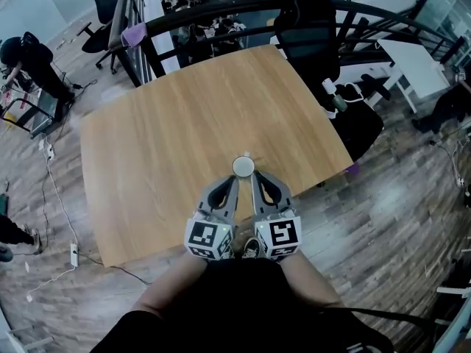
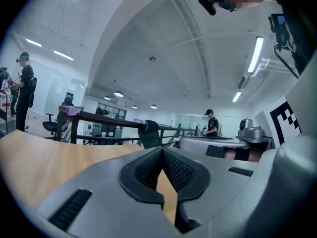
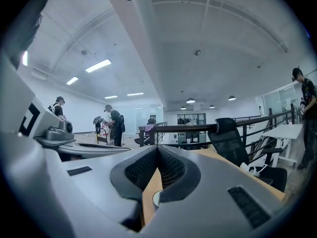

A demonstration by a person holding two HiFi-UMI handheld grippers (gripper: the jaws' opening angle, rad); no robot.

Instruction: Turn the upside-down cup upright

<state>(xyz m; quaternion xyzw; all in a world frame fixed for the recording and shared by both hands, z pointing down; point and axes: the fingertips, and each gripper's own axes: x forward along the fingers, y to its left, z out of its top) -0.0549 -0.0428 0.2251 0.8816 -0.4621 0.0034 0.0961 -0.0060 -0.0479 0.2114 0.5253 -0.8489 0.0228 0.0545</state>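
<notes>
Cup (image 1: 243,166) sits on the counter (image 1: 162,145) near its front edge, with bare wood all round. I see my left hand-held gripper (image 1: 234,183) and right hand-held gripper (image 1: 254,182) closed, empty, just beside it.

One cup (image 1: 243,167), two hand-held grippers (image 1: 235,182) (image 1: 255,178)

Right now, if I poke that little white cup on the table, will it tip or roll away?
The cup looks small and plain, so it is probably light and would slide on the smooth wooden table. It stands on end, round from above; knocked over, it might well roll.
</notes>
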